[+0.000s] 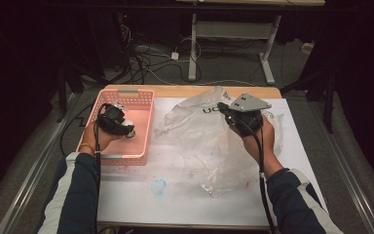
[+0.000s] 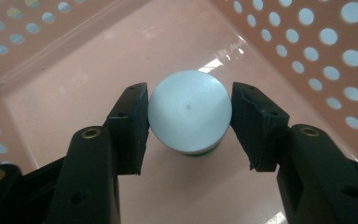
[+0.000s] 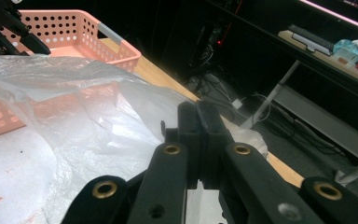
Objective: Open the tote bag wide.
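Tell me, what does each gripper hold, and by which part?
The right gripper pinches the clear plastic bag at its upper edge. The left gripper brackets a white-capped bottle in the pink basket at its cap.

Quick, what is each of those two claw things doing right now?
Left gripper: jaws around the white-capped bottle in the pink basket, one side touching, grip not certain.
Right gripper: jaws shut on the clear plastic bag.

Dim room; grey floor (image 1: 292,63), tangled cables (image 1: 141,58), white-legged desk (image 1: 233,29) behind.
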`<state>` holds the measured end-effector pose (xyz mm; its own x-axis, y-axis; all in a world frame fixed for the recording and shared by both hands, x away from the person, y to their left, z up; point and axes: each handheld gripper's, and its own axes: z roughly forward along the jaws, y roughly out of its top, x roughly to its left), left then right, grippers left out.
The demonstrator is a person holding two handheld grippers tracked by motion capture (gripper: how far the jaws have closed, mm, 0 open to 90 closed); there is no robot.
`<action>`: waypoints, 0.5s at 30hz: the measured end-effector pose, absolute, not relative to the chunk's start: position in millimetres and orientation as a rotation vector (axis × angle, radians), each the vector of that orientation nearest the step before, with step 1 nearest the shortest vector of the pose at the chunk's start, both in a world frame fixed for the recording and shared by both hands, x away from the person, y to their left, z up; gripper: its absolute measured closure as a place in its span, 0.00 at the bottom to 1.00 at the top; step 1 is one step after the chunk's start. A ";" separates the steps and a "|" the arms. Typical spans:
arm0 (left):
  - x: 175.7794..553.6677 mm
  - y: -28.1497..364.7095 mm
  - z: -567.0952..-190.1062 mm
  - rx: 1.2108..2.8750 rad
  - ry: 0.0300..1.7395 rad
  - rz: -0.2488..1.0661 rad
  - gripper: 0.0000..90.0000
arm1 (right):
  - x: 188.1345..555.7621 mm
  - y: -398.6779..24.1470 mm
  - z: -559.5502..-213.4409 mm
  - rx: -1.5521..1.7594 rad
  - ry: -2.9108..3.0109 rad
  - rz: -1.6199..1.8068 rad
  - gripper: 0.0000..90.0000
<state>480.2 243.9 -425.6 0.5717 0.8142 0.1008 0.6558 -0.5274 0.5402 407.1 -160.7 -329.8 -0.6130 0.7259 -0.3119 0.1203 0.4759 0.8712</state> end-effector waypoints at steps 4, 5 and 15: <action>479.3 241.9 -425.1 2.371 1.150 0.498 0.53 | 408.6 -161.4 -330.2 0.706 2.033 1.134 1.00; 478.3 241.4 -424.0 2.373 1.140 0.511 0.53 | 408.6 -161.5 -330.1 0.706 2.032 1.133 1.00; 471.3 245.0 -418.9 2.359 1.101 0.539 0.54 | 413.6 -162.6 -333.5 0.740 2.042 1.129 1.00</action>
